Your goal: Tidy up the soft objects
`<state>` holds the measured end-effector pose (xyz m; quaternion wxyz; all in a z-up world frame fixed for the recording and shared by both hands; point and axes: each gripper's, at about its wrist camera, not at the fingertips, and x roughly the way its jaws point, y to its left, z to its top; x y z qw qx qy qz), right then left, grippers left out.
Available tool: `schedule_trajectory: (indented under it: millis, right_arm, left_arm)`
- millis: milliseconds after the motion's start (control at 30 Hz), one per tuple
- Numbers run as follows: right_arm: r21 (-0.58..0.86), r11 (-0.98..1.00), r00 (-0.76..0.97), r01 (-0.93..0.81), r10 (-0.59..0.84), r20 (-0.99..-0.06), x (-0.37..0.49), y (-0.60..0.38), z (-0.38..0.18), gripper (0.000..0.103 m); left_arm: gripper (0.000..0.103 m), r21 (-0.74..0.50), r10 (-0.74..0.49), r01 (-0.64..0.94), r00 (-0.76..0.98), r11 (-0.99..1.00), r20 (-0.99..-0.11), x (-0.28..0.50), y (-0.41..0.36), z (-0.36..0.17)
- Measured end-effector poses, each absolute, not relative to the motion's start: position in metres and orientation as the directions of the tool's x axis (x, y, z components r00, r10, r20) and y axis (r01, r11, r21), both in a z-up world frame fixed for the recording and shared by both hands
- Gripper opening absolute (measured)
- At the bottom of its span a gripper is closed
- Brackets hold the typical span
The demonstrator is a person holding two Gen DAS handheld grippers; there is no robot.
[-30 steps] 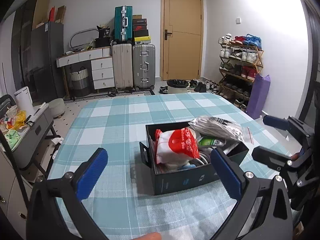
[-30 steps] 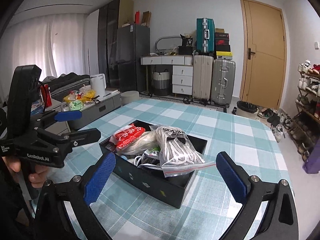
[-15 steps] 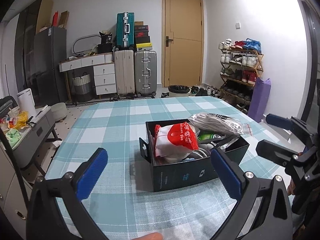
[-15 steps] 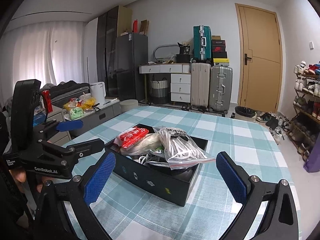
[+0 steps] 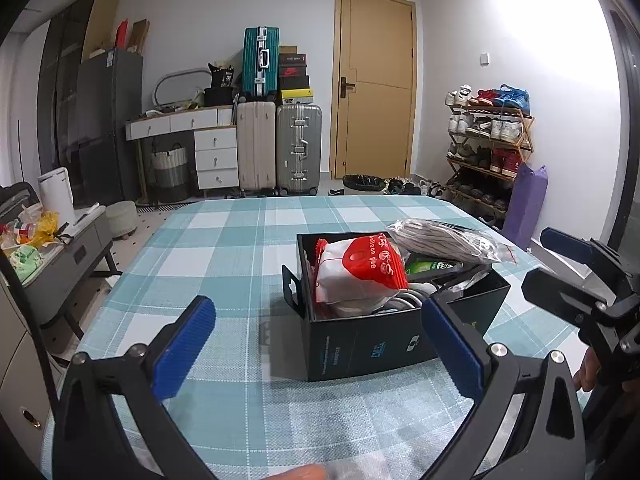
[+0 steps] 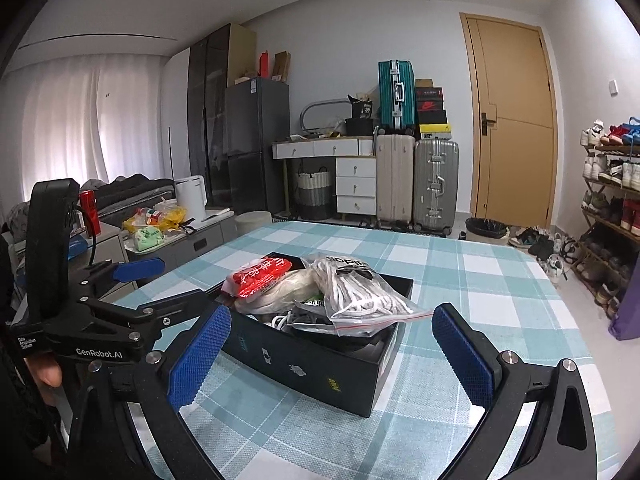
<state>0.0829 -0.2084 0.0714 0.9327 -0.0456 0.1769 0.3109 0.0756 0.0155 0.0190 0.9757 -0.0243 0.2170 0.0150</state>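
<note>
Lately, both views have drawn back and levelled out from the box over the last second; nothing is lifted yet, so sorting is judged barely begun.

- Table (image 5: 224, 248): teal checked cloth.
- Box (image 5: 360, 344): black, open-topped, at 3 o'clock of the table's middle in the left view; overfilled.
- Bag of white cord (image 6: 360, 296): clear zip bag, overhanging the box rim.
- Red-and-white packet (image 5: 360, 276): soft, bulging, upright.
- Left gripper (image 5: 316, 344): jaws wide, empty.
- Right gripper (image 6: 332, 352): jaws wide, empty.
</note>
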Motion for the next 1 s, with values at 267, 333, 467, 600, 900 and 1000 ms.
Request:
schedule_trajectory:
  millis: [267,333,467,600,900,1000]
  right_arm:
    - [0.01,0.808,0.752,-0.589,0.553,-0.359,0.0824,-0.2069,0.0657,0.102]
    - [0.011,0.807,0.75,-0.59,0.553,-0.362,0.0831,-0.2064,0.064,0.102]
    - [0.01,0.805,0.751,-0.593,0.558,-0.352,0.0818,-0.2069,0.0639,0.102]
    - [0.009,0.803,0.75,-0.596,0.56,-0.352,0.0819,-0.207,0.0643,0.102]
    - [0.006,0.803,0.752,-0.596,0.561,-0.347,0.0809,-0.2074,0.0645,0.103]
    - [0.007,0.803,0.751,-0.596,0.561,-0.348,0.0808,-0.2075,0.0643,0.103]
  left_arm:
    - [0.103,-0.043,0.023,-0.045,0.909,0.998,-0.417,0.0741,0.0153,0.019]
    - [0.103,-0.039,0.03,-0.05,0.909,0.998,-0.415,0.0736,0.0149,0.0191]
    - [0.103,-0.026,0.034,-0.049,0.913,0.998,-0.407,0.0721,0.0122,0.02]
    - [0.103,-0.027,0.034,-0.049,0.913,0.998,-0.407,0.0718,0.0114,0.0199]
    - [0.103,-0.026,0.035,-0.049,0.913,0.998,-0.407,0.071,0.0105,0.0202]
    - [0.103,-0.024,0.035,-0.049,0.914,0.999,-0.405,0.0711,0.0106,0.0205]
